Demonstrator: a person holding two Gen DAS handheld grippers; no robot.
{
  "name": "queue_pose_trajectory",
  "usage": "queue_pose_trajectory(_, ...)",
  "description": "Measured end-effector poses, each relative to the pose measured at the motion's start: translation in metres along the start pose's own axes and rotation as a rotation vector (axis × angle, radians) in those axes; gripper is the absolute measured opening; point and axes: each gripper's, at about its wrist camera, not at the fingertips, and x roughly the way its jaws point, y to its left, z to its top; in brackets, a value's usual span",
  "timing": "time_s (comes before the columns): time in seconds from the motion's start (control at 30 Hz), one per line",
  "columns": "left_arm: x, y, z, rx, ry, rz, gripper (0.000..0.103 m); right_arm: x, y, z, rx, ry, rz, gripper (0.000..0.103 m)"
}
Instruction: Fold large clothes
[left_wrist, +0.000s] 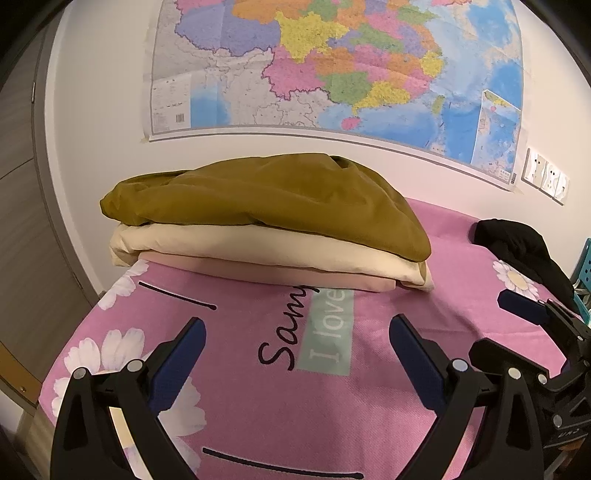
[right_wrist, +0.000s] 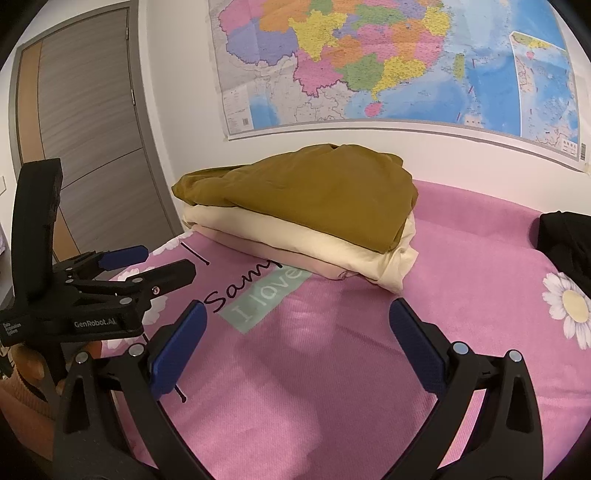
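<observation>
A stack of folded clothes lies at the back of the pink bed: an olive-brown garment (left_wrist: 269, 199) (right_wrist: 314, 192) on top, a cream one (left_wrist: 258, 251) (right_wrist: 332, 243) under it, a pale pink one (left_wrist: 280, 275) (right_wrist: 280, 258) at the bottom. A crumpled black garment (left_wrist: 524, 247) (right_wrist: 569, 240) lies unfolded at the right. My left gripper (left_wrist: 297, 343) is open and empty above the bedspread, in front of the stack. My right gripper (right_wrist: 297, 328) is open and empty, just right of the left one, which shows in its view (right_wrist: 147, 264).
The pink bedspread (left_wrist: 332, 406) (right_wrist: 443, 295) has daisies and printed lettering. A wall map (left_wrist: 332, 62) (right_wrist: 388, 59) hangs behind the bed. A grey door (right_wrist: 88, 122) stands at the left. Wall sockets (left_wrist: 546, 177) and a teal object (left_wrist: 583, 280) are at the right.
</observation>
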Motion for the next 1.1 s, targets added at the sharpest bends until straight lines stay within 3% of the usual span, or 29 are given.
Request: queue_pose_trajectory(1.1, 0.002, 0.0013, -0.0018, -0.003, 0.013, 0.003, 0.096, 0.0006, -0.0011, -0.0009, 0.003, 0.01, 0.014, 0.097)
